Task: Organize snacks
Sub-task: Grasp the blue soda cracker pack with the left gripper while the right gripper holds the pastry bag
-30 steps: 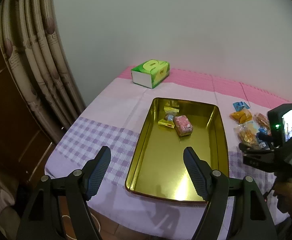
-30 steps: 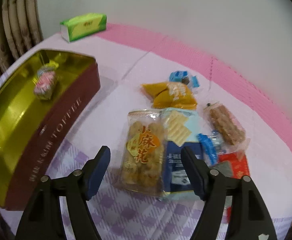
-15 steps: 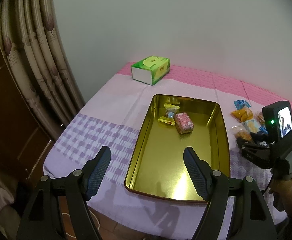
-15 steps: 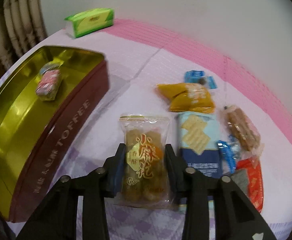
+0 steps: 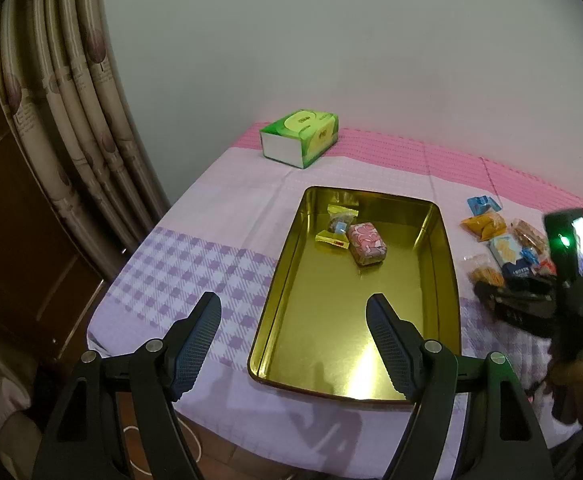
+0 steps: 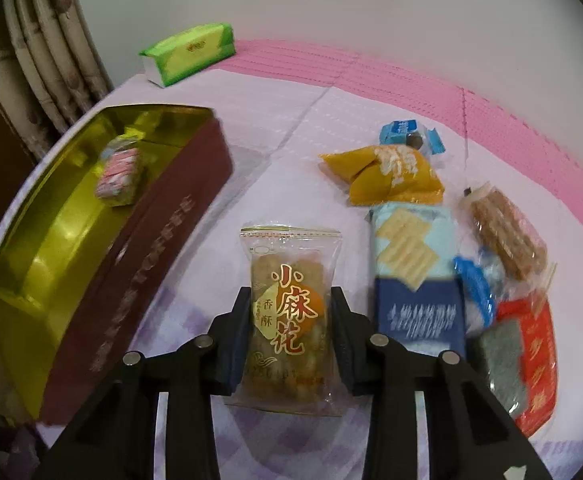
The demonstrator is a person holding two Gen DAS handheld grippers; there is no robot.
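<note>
A gold tin tray (image 5: 443, 264) with maroon sides (image 6: 147, 280) lies on the table and holds a pink packet (image 5: 367, 243) and small yellow candies (image 5: 337, 226). My right gripper (image 6: 289, 312) is shut on a clear packet of fried twists (image 6: 287, 276) with red lettering, just right of the tray. It also shows in the left wrist view (image 5: 483, 274). My left gripper (image 5: 293, 332) is open and empty above the tray's near end.
More snacks lie right of the tray: an orange packet (image 6: 387, 174), a blue cracker packet (image 6: 411, 264), a blue candy (image 6: 403, 136), a brown bar (image 6: 503, 236), a red packet (image 6: 535, 360). A green tissue box (image 5: 299, 138) stands at the back. Curtains (image 5: 71, 140) hang left.
My right gripper has closed on the fried-twist packet and lifted it slightly. The left gripper has drawn back a little and stays open.
</note>
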